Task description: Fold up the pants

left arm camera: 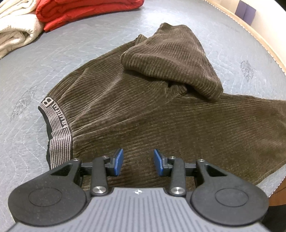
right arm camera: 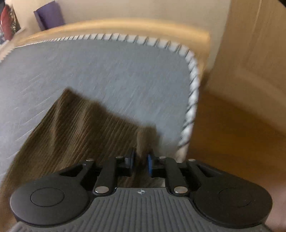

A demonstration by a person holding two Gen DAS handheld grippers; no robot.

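Brown corduroy pants lie spread on the grey quilted mat, with the striped waistband at the left and one leg doubled back on top. My left gripper is open and empty, its blue pads just above the pants near the front edge. My right gripper is shut on a bunched edge of the pants, near the mat's right corner. The right wrist view is motion-blurred.
Folded red cloth and folded cream cloth sit at the mat's far left. The mat's stitched edge and wooden rim lie close on the right, with wooden floor beyond. A purple object stands behind.
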